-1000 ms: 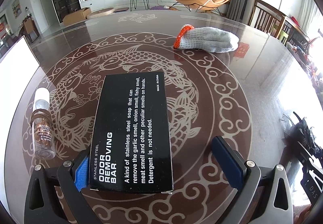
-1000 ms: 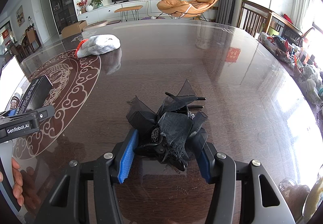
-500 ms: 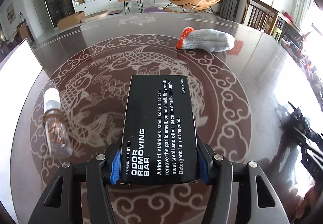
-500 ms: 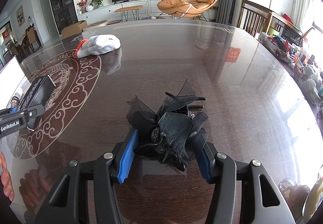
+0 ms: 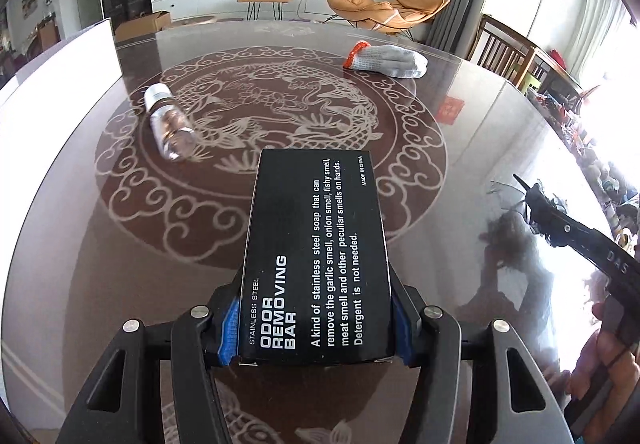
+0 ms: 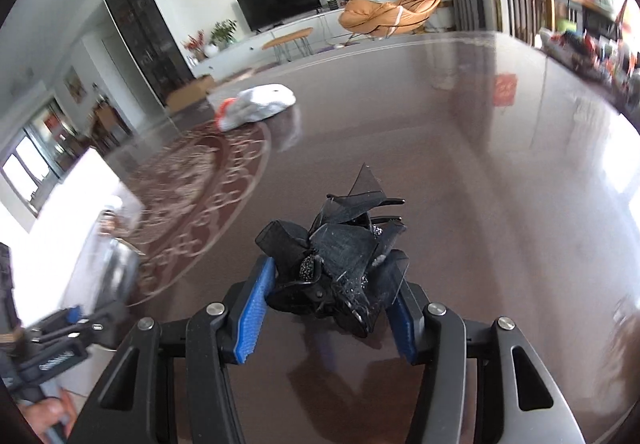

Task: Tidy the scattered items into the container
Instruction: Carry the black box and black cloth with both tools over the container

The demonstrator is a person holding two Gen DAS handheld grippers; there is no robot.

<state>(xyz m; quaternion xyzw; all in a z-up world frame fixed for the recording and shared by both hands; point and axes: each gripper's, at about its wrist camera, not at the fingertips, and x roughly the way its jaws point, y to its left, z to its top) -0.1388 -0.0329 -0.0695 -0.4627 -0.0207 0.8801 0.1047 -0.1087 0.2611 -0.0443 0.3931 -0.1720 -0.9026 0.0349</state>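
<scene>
Glossy dark wood of the one table (image 5: 460, 204) runs out of frame all round, and the white container (image 5: 60, 76), up-left of the left gripper (image 5: 316, 324), is cut off and too washed-out to see into. Ahead lie one glove (image 5: 386, 58) and one small bottle (image 5: 170, 122). Left gripper clamps one black box (image 5: 316, 252); right gripper (image 6: 326, 308), jaws just closing, pinches one black hair clip (image 6: 340, 256).

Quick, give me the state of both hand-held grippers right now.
Left hand-held gripper: closed on the black box.
Right hand-held gripper: closed on the black hair clip.
</scene>
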